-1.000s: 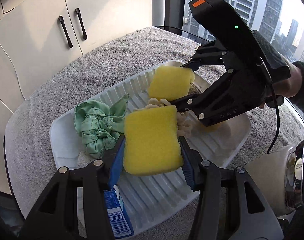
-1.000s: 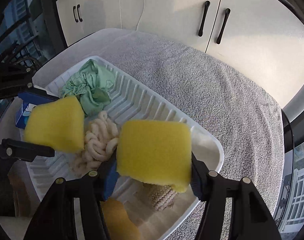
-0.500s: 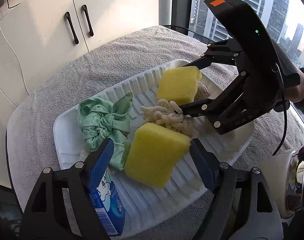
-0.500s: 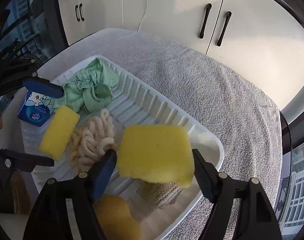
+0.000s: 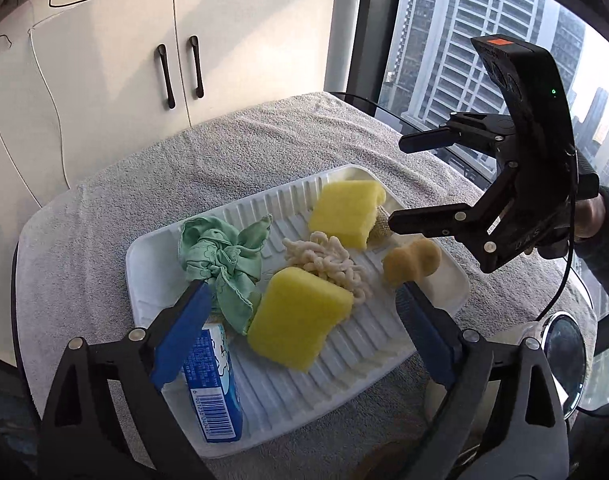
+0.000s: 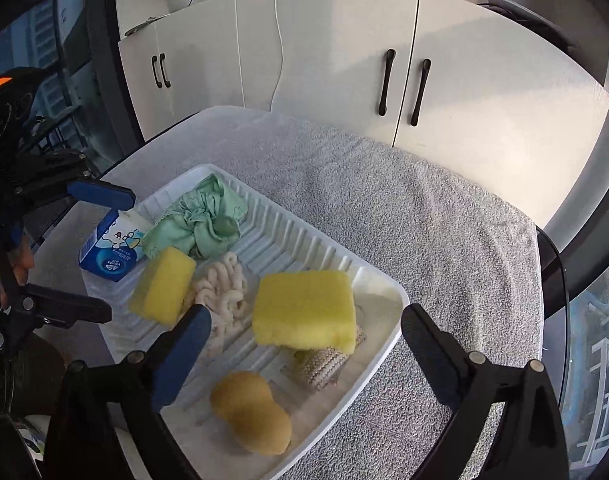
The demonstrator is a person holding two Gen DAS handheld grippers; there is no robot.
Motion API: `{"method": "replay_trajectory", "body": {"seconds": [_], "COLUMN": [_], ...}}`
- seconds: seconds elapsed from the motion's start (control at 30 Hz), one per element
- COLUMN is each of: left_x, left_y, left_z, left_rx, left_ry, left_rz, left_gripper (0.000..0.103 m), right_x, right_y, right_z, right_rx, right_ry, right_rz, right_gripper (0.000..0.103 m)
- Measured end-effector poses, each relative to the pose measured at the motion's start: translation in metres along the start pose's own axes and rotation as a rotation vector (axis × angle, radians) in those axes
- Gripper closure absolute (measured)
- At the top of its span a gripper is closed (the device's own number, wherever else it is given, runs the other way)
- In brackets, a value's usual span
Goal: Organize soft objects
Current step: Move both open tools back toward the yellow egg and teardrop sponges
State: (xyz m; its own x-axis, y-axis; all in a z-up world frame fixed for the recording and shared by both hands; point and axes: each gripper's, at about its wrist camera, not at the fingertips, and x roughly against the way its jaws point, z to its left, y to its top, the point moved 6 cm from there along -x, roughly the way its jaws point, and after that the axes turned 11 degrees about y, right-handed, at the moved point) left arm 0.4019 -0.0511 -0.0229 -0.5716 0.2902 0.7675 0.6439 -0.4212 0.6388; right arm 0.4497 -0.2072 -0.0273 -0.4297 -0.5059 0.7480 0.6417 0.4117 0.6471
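Sponges (image 5: 300, 317) lie in tray (image 5: 152, 248); both tools (image 5: 304, 320) (image 6: 304, 332) hover released above.

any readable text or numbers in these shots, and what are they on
"DAS": embossed on the black body of the right tongs, faint.
Barcode digits on the blue tissue pack: partly legible, starting "6 9", the rest too small.
Round logo on the tissue pack: too blurred to read.
Nothing else carries text.

The small blue-and-white paper tissue pack (image 5: 212, 380) carries a barcode with digits beginning 6 901236, the rest blurred. Its front (image 6: 112, 254) shows a cartoon bear and a round logo, possibly "Vinda". The black right gripper (image 5: 400, 184) body reads "DAS".
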Motion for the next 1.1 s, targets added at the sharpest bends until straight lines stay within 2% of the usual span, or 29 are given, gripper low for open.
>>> {"method": "replay_trajectory", "body": {"seconds": [0.1,0.27,0.37,0.63,0.73,0.9,1.1], "left_x": [0.023,0.071,0.096,0.151,0.158,0.16,0.156], "left_y": [-0.001,-0.01,-0.025,-0.085,-0.115,-0.171,-0.217], "left_z": [0.011,0.04,0.053,0.07,0.066,0.044,-0.02], "left_rx": [0.04,0.16,0.213,0.323,0.358,0.432,0.448], "left_ry": [0.034,0.077,0.11,0.263,0.284,0.266,0.182], "left_rz": [-0.046,-0.131,-0.168,-0.238,-0.227,-0.179,-0.128], "left_gripper": [0.002,0.0,0.0,0.0,0.0,0.0,0.0], "right_x": [0.029,0.081,0.109,0.155,0.161,0.157,0.136], "right_y": [-0.003,-0.019,-0.037,-0.101,-0.127,-0.164,-0.196], "right_z": [0.002,0.006,0.013,0.043,0.06,0.096,0.141], "right_rx": [-0.019,-0.066,-0.097,-0.189,-0.226,-0.261,-0.271], "right_ry": [-0.016,-0.068,-0.066,-0.072,-0.061,-0.049,-0.031], "right_rz": [-0.059,-0.15,-0.193,-0.271,-0.283,-0.268,-0.209], "right_gripper": [0.0,0.0,0.0,0.0,0.0,0.0,0.0]}}
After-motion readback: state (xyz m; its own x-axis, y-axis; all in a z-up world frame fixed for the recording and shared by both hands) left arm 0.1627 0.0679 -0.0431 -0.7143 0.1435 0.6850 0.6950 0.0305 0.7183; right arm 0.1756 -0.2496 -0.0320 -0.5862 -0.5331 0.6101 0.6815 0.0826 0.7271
